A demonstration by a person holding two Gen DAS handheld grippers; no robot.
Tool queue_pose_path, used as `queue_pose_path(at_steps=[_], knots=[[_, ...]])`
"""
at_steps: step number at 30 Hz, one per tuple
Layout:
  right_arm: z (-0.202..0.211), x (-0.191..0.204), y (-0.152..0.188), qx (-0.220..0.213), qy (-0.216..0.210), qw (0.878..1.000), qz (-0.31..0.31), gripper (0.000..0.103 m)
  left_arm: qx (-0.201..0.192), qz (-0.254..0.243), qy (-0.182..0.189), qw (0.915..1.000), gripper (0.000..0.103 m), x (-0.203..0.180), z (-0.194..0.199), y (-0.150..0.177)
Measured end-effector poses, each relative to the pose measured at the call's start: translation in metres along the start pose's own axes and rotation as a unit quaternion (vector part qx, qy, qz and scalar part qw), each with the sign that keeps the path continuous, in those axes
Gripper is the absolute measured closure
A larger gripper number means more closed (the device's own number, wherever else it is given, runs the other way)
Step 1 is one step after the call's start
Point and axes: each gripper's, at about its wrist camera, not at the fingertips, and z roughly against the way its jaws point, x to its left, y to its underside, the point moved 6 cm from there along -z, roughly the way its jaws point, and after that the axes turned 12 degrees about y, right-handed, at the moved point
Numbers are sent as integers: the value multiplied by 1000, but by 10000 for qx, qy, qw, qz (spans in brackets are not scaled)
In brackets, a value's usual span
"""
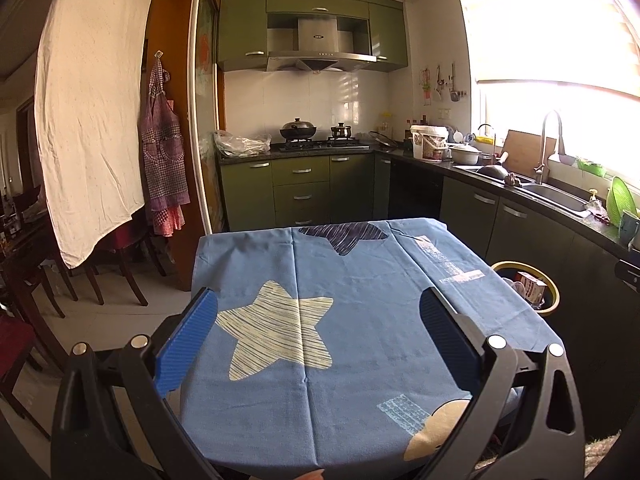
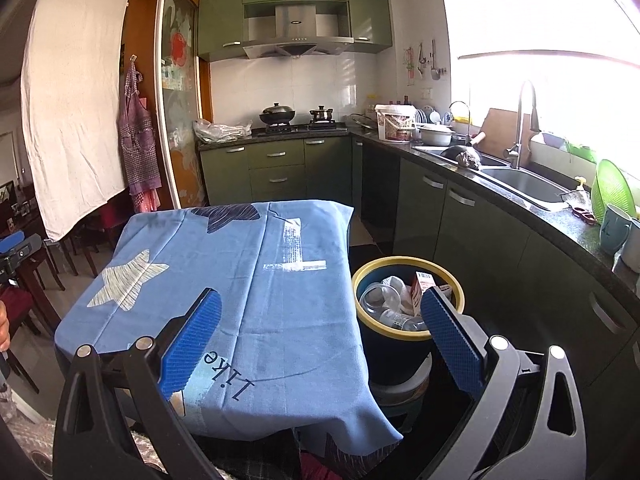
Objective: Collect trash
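Observation:
A dark blue trash bin with a yellow rim (image 2: 408, 276) stands on a stool to the right of the table; it also shows in the left wrist view (image 1: 554, 298). Inside lie a clear plastic bottle (image 2: 400, 318), a clear cup (image 2: 374, 294), crumpled white paper (image 2: 394, 282) and a red-and-white carton (image 2: 420, 286). My left gripper (image 1: 318, 308) is open and empty above the blue star-print tablecloth (image 1: 352, 312). My right gripper (image 2: 320, 312) is open and empty, over the table's right edge, its right finger in front of the bin.
Green kitchen cabinets (image 2: 276, 168) and a stove with pots (image 2: 296, 118) stand behind the table. A counter with a sink (image 2: 524, 188), a tap and dishes runs along the right. Wooden chairs (image 1: 120, 256) and a hanging white sheet (image 1: 92, 112) are on the left.

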Motion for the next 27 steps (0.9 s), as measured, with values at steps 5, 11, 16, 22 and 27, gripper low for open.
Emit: queue_pose_path(at_steps=[5,11,16,22,27], knots=[[-1,-1,0,3,7,10000,-20,5,20,-6,24,10000,7,0,0,1],[-1,-4,0,0,16,10000,-63,5,31,-23,26,10000,7,-1,1,1],[-3,-7,0,20,21,10000,-74,5,75,-40,59,9999,7,-1,-1,2],[-4,-6,1,28,27,10000,-73,5,91,-52,59,9999,7,-1,-2,2],[-5,-5,1,35,0,10000,-65,5,92,-50,69,9999,7,-2,-2,2]])
